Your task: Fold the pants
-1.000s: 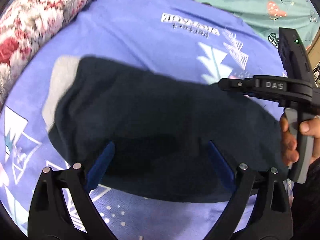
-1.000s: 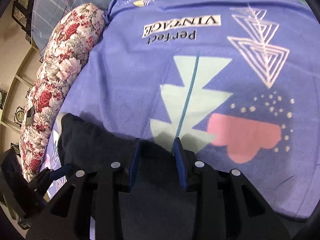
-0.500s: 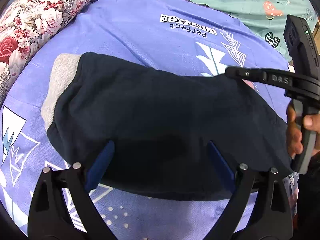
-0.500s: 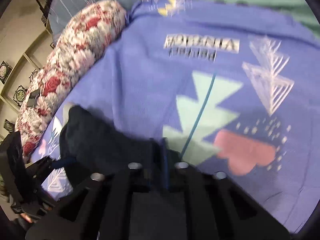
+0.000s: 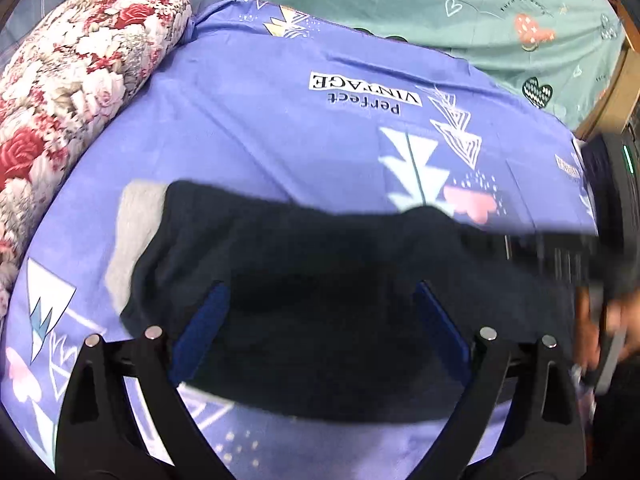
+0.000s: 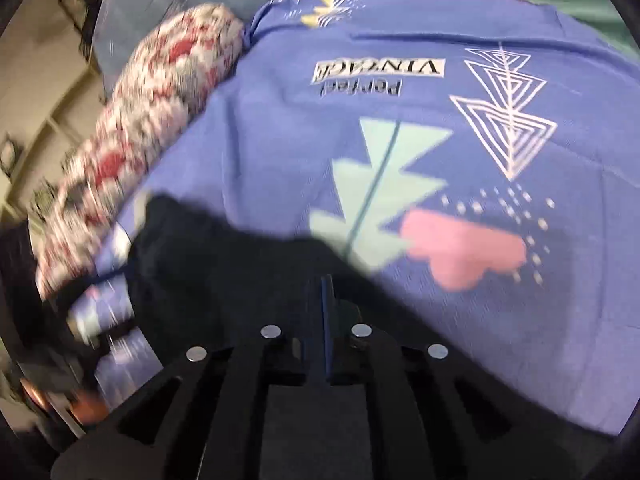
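Note:
Dark navy pants [image 5: 320, 280] with a grey waistband [image 5: 132, 232] lie folded across the purple printed sheet [image 5: 280, 140]. My left gripper [image 5: 320, 324] is open, its blue fingers [image 5: 200, 332] spread over the near edge of the pants, holding nothing. My right gripper [image 6: 326, 304] is shut on the pants' right edge [image 6: 240, 272], blue pads pressed together with dark cloth around them. It shows blurred at the right of the left wrist view [image 5: 560, 248], lifting that edge into a small peak.
A red and white floral bolster [image 5: 72, 80] lies along the left side of the sheet. A teal sheet [image 5: 440, 8] with hearts covers the bed behind. A wooden bed edge [image 5: 616, 96] is at the far right.
My right gripper closed from slightly open onto the pants' right edge and began pulling it up and back. The left gripper stayed open and drew back a little.

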The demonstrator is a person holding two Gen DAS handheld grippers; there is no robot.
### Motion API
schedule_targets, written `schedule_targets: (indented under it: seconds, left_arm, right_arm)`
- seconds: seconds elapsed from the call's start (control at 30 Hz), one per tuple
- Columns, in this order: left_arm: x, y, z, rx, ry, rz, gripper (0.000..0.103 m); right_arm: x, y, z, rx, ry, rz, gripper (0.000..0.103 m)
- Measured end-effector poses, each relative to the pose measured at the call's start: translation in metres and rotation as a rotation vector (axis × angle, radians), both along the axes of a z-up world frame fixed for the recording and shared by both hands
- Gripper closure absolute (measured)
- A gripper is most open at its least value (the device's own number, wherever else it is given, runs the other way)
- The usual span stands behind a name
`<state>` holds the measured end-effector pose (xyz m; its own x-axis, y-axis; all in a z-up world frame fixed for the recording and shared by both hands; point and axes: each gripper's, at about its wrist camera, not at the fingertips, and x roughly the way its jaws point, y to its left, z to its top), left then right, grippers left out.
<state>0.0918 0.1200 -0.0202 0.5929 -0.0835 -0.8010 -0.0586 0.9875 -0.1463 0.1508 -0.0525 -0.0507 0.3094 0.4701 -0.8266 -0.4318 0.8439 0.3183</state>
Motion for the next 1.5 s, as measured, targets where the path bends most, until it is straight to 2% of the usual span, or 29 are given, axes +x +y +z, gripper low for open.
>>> schedule_targets:
  seconds: [0.03,0.1,0.13,0.2,0.27,0.3,0.33,0.4,0.5,0.57,0.67,0.7,0.73,0.77,0.8,0.83,0.87,0.9,0.97,1.0,1.07,1.1,1.17,1.23,1.3,1.37,1.5]
  left_arm:
    - [0.008,-0.001,-0.004,-0.001,0.008,-0.004,0.008]
    - [0.027,-0.004,-0.022,0.059,0.065,0.026,0.008]
    - [0.036,-0.001,-0.035,0.096,0.102,0.055,0.008]
    - [0.042,0.004,-0.050,0.086,0.131,0.064,0.007]
    - [0.041,0.004,-0.049,0.105,0.114,0.059,0.007]
    - [0.041,0.003,-0.048,0.105,0.114,0.064,0.007]
    - [0.041,0.004,-0.046,0.098,0.117,0.073,0.007]
    - [0.038,0.005,-0.040,0.079,0.119,0.098,0.007]
    - [0.026,0.003,-0.026,0.060,0.085,0.084,0.007]
    - [0.017,0.000,-0.020,0.045,0.066,0.067,0.007]
    - [0.014,0.004,-0.028,0.048,0.095,0.084,0.007]
    - [0.014,0.007,-0.034,0.058,0.114,0.103,0.007]
    - [0.015,0.011,-0.039,0.068,0.134,0.126,0.007]
    - [0.013,0.013,-0.042,0.060,0.136,0.132,0.007]
    - [0.010,0.013,-0.039,0.063,0.127,0.132,0.007]
    - [0.006,0.010,-0.035,0.070,0.120,0.129,0.007]
    - [0.003,0.008,-0.033,0.069,0.116,0.122,0.007]
    - [0.001,0.006,-0.030,0.063,0.112,0.110,0.007]
    - [-0.005,0.001,-0.027,0.046,0.099,0.086,0.007]
    - [-0.009,-0.002,-0.027,0.042,0.095,0.077,0.007]
    - [-0.011,-0.008,-0.032,0.048,0.104,0.060,0.007]
    - [-0.011,-0.009,-0.037,0.067,0.114,0.059,0.007]
    - [-0.012,-0.011,-0.042,0.098,0.115,0.057,0.007]
    - [-0.015,-0.014,-0.040,0.120,0.110,0.052,0.007]
    - [-0.018,-0.016,-0.035,0.126,0.105,0.051,0.007]
    - [-0.022,-0.016,-0.029,0.114,0.094,0.047,0.007]
    - [-0.030,-0.021,-0.026,0.089,0.077,-0.004,0.006]
  right_arm:
    - [-0.003,-0.010,-0.008,-0.005,0.030,-0.014,0.075]
    - [-0.011,-0.045,-0.017,0.063,0.068,-0.059,0.077]
    - [-0.016,-0.067,-0.016,0.075,0.068,-0.098,0.078]
    - [-0.026,-0.122,-0.011,0.103,0.052,-0.229,0.076]
    - [-0.037,-0.174,-0.012,0.008,0.032,-0.412,0.066]
    - [-0.044,-0.204,-0.012,-0.088,0.013,-0.543,0.063]
    - [-0.053,-0.231,-0.013,-0.113,0.012,-0.638,0.062]
    - [-0.073,-0.259,-0.011,-0.025,0.032,-0.689,0.062]
    - [-0.107,-0.265,0.004,0.087,-0.017,-0.602,0.059]
    - [-0.121,-0.272,0.000,0.129,0.010,-0.570,0.055]
    - [-0.125,-0.304,-0.011,0.063,0.031,-0.685,0.056]
    - [-0.129,-0.319,-0.012,0.096,0.014,-0.742,0.063]
    - [-0.132,-0.329,-0.010,0.121,-0.011,-0.795,0.068]
    - [-0.134,-0.335,-0.005,0.103,-0.045,-0.847,0.073]
    - [-0.141,-0.332,0.004,0.066,-0.111,-0.904,0.071]
    - [-0.147,-0.323,0.014,0.053,-0.174,-0.910,0.066]
    - [-0.148,-0.313,0.017,0.099,-0.179,-0.854,0.052]
    - [-0.143,-0.300,0.015,0.153,-0.146,-0.789,0.039]
    - [-0.135,-0.284,0.003,0.201,-0.047,-0.693,0.037]
    - [-0.131,-0.277,-0.006,0.180,-0.007,-0.690,0.037]
    - [-0.130,-0.279,-0.018,0.125,0.009,-0.744,0.037]
    - [-0.135,-0.289,-0.023,0.149,0.011,-0.787,0.042]
    - [-0.140,-0.297,-0.020,0.215,0.008,-0.837,0.044]
    - [-0.146,-0.291,-0.010,0.193,-0.032,-0.866,0.044]
    - [-0.144,-0.277,-0.005,0.189,-0.032,-0.802,0.040]
    - [-0.149,-0.262,-0.009,0.223,0.023,-0.709,0.038]
    - [-0.164,-0.264,-0.025,0.239,0.079,-0.678,0.037]
